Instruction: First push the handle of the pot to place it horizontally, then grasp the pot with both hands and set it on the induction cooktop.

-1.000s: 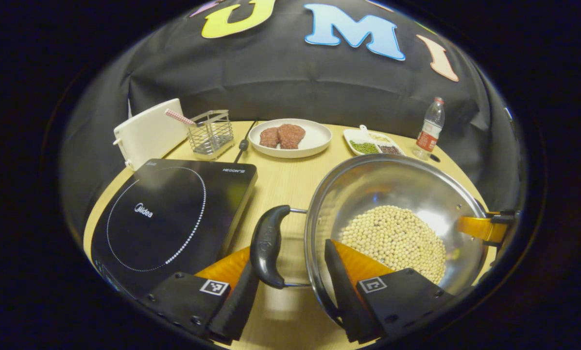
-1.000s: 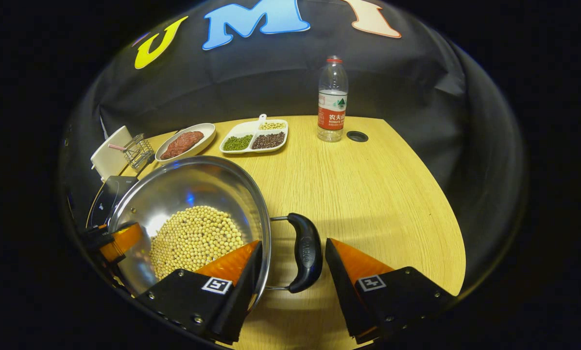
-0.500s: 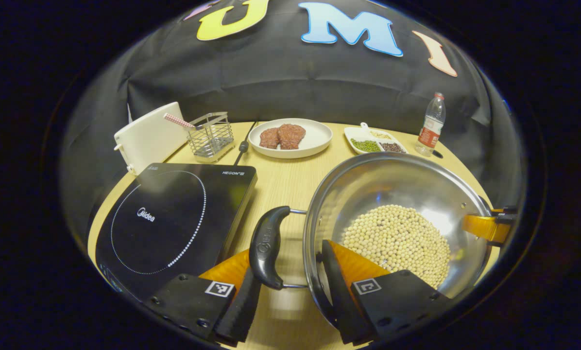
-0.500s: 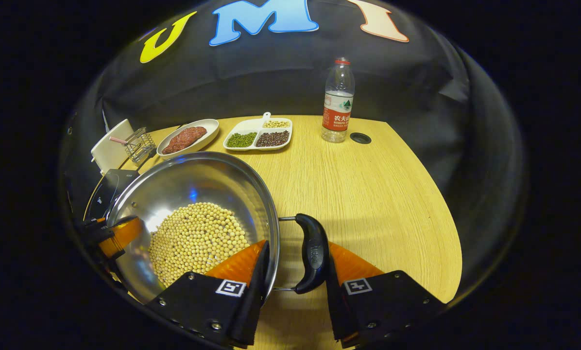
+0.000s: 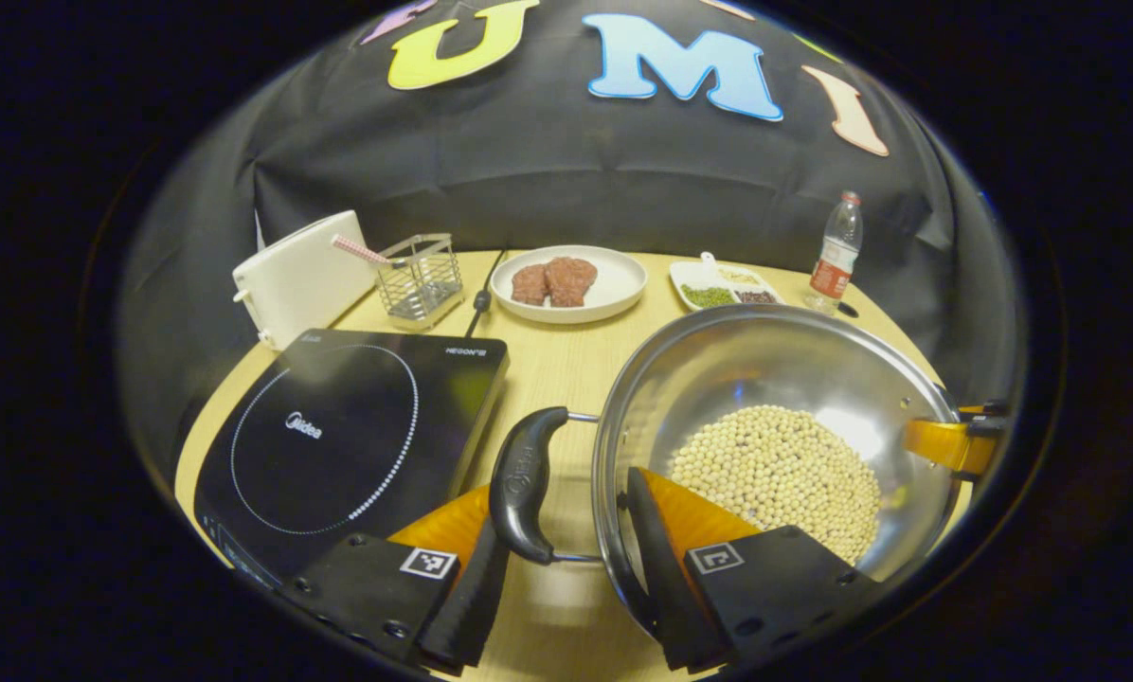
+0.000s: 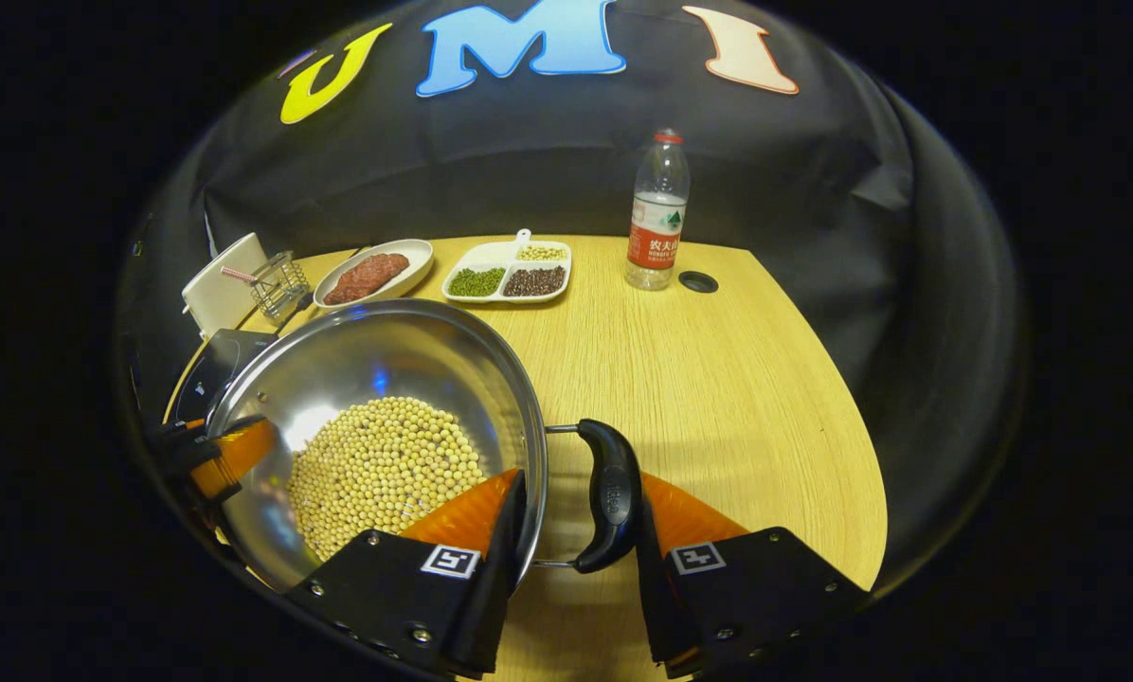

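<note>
A steel pot (image 5: pixel 775 369) (image 6: pixel 377 355) holds a bed of soybeans (image 5: pixel 780 474) (image 6: pixel 386 464). My left gripper (image 5: pixel 566 507) is shut across its left side: one finger presses the black left handle (image 5: pixel 524 478), the other the inner wall. On the opposite side my right gripper (image 6: pixel 581 493) is shut the same way, over the rim and the right handle (image 6: pixel 614 493). Each gripper appears at the pot's far rim in the other's view: the right gripper (image 5: pixel 945 443), the left gripper (image 6: pixel 221 455). The black induction cooktop (image 5: pixel 339 436) (image 6: pixel 202 374) lies just left of the pot. The pot's base is hidden.
At the back of the wooden table (image 6: pixel 737 379) stand a white board (image 5: pixel 296 279), a wire basket (image 5: pixel 422 275), a white plate (image 5: pixel 619 284) with meat, a divided dish (image 5: pixel 718 284) of beans and a water bottle (image 5: pixel 836 251). A cable runs to the cooktop.
My right gripper has shut on the right handle and rim. My left gripper has stayed shut. The background has shifted a little in both views while the pot stays fixed between the fingers.
</note>
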### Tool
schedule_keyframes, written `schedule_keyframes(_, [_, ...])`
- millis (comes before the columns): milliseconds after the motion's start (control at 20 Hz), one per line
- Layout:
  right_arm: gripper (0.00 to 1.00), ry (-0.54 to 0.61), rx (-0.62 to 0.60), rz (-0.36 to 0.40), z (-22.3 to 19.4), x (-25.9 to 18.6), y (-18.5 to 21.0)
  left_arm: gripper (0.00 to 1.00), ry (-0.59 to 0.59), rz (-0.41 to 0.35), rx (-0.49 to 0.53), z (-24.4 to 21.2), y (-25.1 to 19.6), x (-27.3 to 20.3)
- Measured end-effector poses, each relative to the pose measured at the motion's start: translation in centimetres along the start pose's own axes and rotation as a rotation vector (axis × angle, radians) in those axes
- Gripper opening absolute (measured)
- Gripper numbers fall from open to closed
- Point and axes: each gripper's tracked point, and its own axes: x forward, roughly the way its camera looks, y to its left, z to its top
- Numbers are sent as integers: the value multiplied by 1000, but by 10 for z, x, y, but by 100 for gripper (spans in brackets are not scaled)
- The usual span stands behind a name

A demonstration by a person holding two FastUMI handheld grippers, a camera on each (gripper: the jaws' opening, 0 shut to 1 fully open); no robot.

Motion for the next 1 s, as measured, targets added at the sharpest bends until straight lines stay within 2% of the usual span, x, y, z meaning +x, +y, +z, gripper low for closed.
schedule_keyframes(50, [58, -5, -2, 0, 2, -3, 2, 74, -9, 0, -1, 3, 2, -4])
schedule_keyframes(150, [58, -18, -2, 0, 6, -12, 6, 74, -28, 0, -6, 10, 7, -11])
schedule_keyframes(200, [58, -24, -6, -1, 7, -17, 8, 70, -34, 2, -7, 11, 10, -16])
schedule_keyframes(300, [58, -36, -14, -4, 11, -25, 14, 74, -49, 1, -15, 13, 17, -23])
schedule_keyframes(350, [58, -42, -19, -7, 13, -30, 18, 70, -54, -1, -20, 15, 21, -26])
schedule_keyframes(500, [58, -63, -27, -25, 17, -43, 31, 70, -75, -13, -27, 18, 35, -36])
schedule_keyframes(550, [58, -67, -28, -30, 17, -48, 36, 74, -81, -16, -26, 20, 41, -38])
schedule_keyframes(1000, [59, -86, 11, -76, 9, -84, 111, 74, -102, -62, 9, 28, 120, -57])
